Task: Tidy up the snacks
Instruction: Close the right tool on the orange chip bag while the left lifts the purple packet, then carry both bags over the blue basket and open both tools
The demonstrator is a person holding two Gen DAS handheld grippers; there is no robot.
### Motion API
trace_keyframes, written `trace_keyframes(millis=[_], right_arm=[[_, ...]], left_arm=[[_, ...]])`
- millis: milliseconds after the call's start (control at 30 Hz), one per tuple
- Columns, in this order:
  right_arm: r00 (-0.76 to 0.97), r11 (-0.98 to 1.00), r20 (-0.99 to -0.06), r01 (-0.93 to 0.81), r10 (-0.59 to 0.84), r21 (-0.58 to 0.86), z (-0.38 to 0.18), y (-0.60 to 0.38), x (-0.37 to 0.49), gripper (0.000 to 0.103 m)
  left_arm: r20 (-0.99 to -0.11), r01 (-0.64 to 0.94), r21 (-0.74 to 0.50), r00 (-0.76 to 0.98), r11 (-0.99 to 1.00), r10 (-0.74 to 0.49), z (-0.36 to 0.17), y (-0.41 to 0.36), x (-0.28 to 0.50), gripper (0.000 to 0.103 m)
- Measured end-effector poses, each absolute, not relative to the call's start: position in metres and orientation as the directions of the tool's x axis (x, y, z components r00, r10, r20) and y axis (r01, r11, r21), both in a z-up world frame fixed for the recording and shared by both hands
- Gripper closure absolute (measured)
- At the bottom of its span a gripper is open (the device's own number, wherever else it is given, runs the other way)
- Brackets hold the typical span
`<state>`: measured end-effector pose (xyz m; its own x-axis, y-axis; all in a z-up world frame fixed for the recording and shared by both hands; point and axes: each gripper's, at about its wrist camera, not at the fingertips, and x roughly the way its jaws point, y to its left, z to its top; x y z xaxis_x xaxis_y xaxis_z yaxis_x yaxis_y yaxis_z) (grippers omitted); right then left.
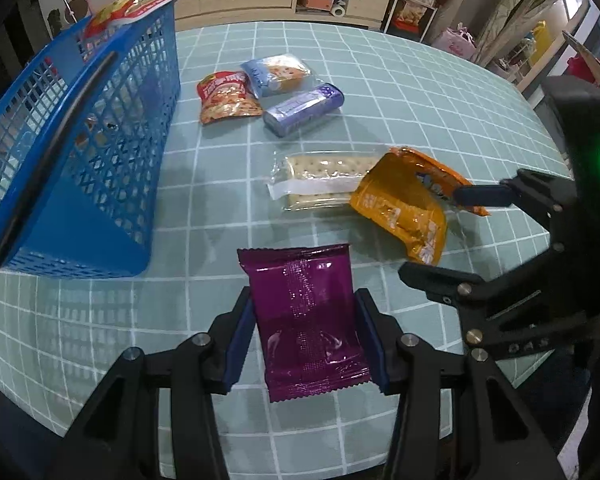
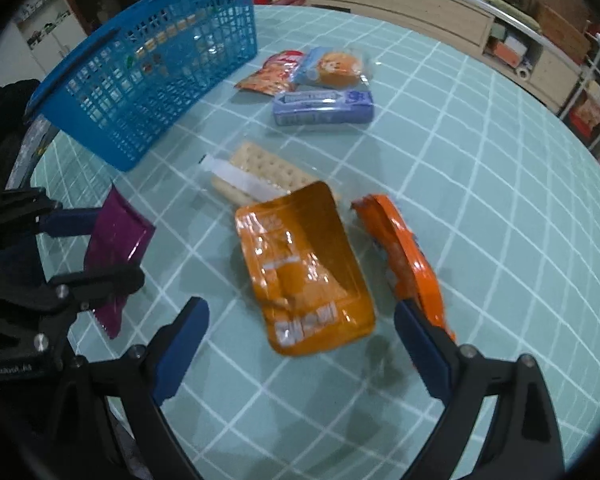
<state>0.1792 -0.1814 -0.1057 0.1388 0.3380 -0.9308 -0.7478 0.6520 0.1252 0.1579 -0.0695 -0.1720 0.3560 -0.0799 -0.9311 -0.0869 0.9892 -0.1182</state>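
Observation:
My left gripper is shut on a purple snack packet, held just above the teal checked tablecloth; it also shows in the right wrist view. My right gripper is open around an orange snack bag, which lies on the table and partly over a clear cracker pack. The orange bag and the right gripper also show in the left wrist view. A blue mesh basket with snacks inside stands at the left.
A red snack bag, a light-blue cookie packet and a purple-blue biscuit roll lie together beyond the cracker pack. The tablecloth stretches to the right. Cabinets and shelves stand behind the table.

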Motion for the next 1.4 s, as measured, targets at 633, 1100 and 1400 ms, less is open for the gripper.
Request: trace_keyframes(millis=[633,1100,1400], right_arm=[[0.192,0.658,-0.927,-0.750,0.322,0.073,-0.102,-0.175,0.164,0.073],[0.333,0.708,-0.863,-0.705,0.380,0.040,0.000,-0.181,0.127,0.074],[0.387,0.709,-0.796,-0.701,0.466,0.074,0.061,-0.150,0.130,0.074]], left_arm=[[-0.907,-0.048,-0.140,0.406,0.989,-0.109,-0.161,-0.067,0.143,0.057],[-0.810,0.046,-0.139,0.569,0.989,-0.140,-0.078,-0.057,0.121,0.057],[-0.758,-0.012,-0.130,0.646,0.991,-0.091,-0.025,0.004,0.126,0.057]])
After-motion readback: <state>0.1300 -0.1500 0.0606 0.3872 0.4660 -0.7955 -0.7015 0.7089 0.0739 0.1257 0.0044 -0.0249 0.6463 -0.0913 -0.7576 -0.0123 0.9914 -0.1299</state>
